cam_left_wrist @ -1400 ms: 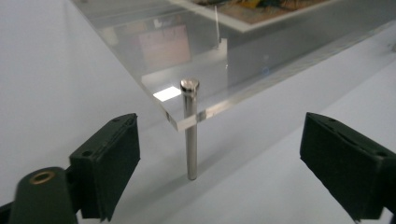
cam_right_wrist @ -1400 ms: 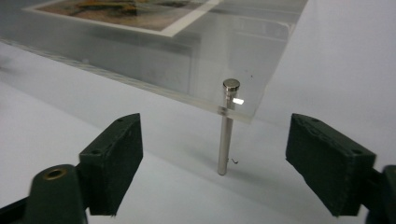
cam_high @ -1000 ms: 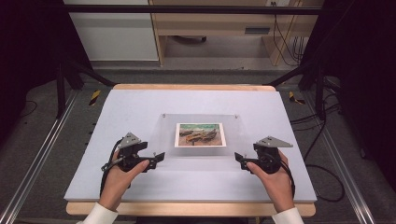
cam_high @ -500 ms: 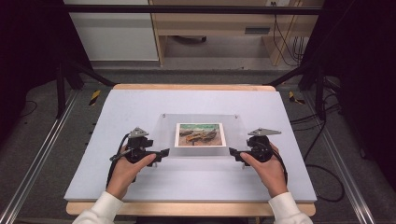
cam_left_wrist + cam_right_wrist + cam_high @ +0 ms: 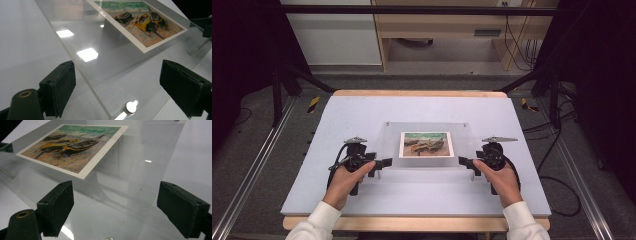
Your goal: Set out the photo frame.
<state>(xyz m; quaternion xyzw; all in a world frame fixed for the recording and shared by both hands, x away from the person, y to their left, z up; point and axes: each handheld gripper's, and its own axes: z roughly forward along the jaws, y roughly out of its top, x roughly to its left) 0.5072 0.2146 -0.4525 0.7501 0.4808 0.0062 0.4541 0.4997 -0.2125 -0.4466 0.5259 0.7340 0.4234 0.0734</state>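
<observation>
From the high view, a pale blue-grey table [image 5: 337,125] stands in a dark room, a clear acrylic sheet [image 5: 427,131] with a boat picture [image 5: 426,144] lying at its centre. The left gripper [image 5: 384,163] and right gripper [image 5: 464,162] flank its near corners. In the left gripper view the jaws gape around the sheet's [image 5: 100,65] corner. The right gripper view shows the same, released.

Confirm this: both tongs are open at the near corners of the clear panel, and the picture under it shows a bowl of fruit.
Wrong on the picture: the right gripper view shows painted boats on a beach, not fruit. The rest holds: the left tongs and right tongs are open at the near corners of the clear panel.
</observation>
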